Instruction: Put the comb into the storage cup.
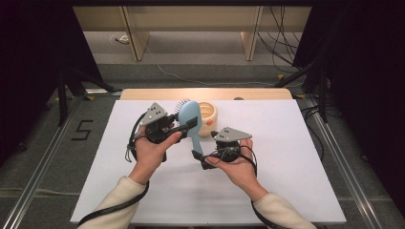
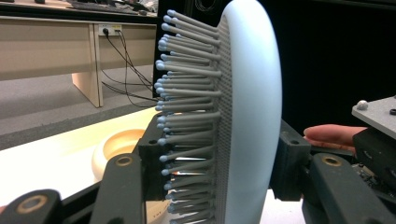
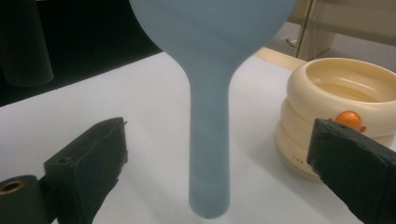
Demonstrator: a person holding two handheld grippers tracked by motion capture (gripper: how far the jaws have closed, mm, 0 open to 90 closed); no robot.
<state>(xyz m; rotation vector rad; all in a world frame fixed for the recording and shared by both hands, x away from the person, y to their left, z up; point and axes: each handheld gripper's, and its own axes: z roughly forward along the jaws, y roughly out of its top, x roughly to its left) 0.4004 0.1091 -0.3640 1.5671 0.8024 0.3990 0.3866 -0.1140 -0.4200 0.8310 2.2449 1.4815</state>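
A hand-over of the blue hairbrush (image 1: pixel 190 118) from one hand-held gripper to the other appears to be in hand. The brush is held above the white worktop (image 1: pixel 286 181), its head clamped between the pads of the left hand-held gripper (image 1: pixel 187 125), one pad among the grey bristles (image 2: pixel 187 93) and the other on the smooth back. The handle (image 3: pixel 210 154) hangs down between the jaws of the right hand-held gripper (image 1: pixel 199 157), which stand wide apart with a clear gap on either side, so the brush is carried by the left alone.

The next move is judged to be a carry by the left hand, probably towards the cream ringed bowl (image 1: pixel 208 117) just behind the brush (though the destination cannot be settled); the right jaws would first have to be drawn clear of the handle.

The upper part of the brush head is cut off in the right gripper view, the far pad's contact is partly masked by bristles, and the inside of the bowl cannot be made out.
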